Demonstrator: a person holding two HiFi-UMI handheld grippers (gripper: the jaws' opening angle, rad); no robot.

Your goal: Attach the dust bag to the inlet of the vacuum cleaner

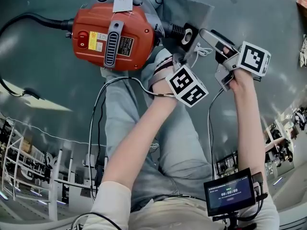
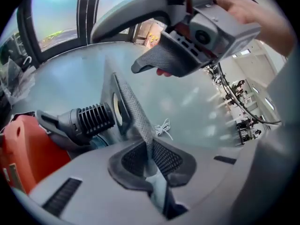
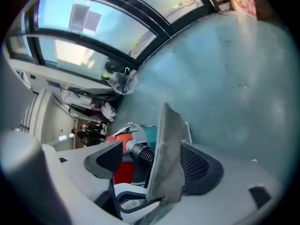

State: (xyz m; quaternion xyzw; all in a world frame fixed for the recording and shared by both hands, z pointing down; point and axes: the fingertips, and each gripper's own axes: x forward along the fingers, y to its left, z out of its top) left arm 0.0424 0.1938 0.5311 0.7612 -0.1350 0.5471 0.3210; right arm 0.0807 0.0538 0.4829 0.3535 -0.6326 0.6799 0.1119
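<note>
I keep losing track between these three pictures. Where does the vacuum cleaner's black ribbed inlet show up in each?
Head view: inlet near top centre, just right of the red vacuum body.
Left gripper view: inlet left of centre, red vacuum body at lower left.
Right gripper view: inlet low centre, partly behind the grey dust bag.
Shared landmark: the red vacuum body, beside the inlet in every view.

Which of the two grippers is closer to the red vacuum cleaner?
Left. The left gripper sits just beside the red vacuum cleaner, clamping the dust bag; the right gripper is farther right.
</note>
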